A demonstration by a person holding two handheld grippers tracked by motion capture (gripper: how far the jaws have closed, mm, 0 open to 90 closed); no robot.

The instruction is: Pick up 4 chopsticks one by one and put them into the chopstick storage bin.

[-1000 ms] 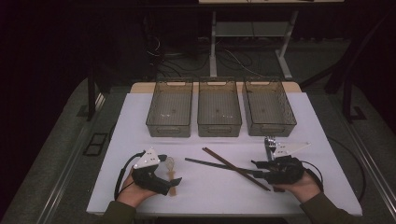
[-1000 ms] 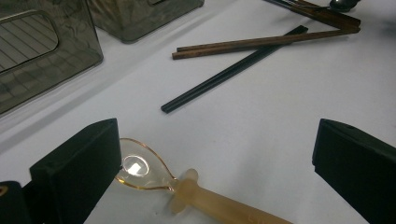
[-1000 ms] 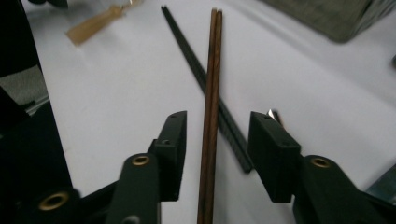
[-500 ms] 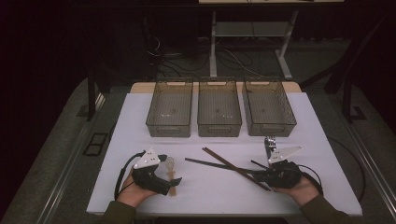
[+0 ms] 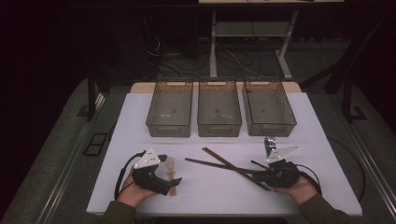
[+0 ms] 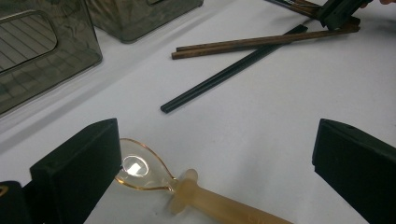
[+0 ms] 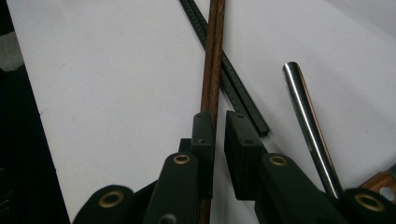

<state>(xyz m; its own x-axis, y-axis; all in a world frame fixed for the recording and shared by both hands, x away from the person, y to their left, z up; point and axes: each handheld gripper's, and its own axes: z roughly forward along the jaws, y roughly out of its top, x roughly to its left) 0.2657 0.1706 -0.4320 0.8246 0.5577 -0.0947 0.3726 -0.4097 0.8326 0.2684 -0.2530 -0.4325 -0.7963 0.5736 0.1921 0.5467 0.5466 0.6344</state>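
Brown chopsticks (image 7: 213, 56) are being clenched by the right tongs (image 7: 219, 128), which have just been closing, mid-table (image 5: 327, 140); the left tongs (image 6: 215, 154) are standing released around a spoon (image 6: 140, 170).

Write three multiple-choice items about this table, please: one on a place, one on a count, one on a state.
1. Where do the brown chopsticks lie?
A. Inside the middle bin
B. On the table, across the black chopsticks
C. On the floor

2. How many clear bins stand at the far side of the table?
A. Two
B. Three
C. Five

3. How do the left gripper's jaws stand?
A. Wide apart, clamping nothing
B. Shut on the spoon
C. Shut on a fork

Key:
1 B: the brown chopsticks cross the black chopsticks on the white top.
2 B: three bins stand in a row.
3 A: the left gripper has white table between its jaws, and the spoon lies loose beside one jaw.
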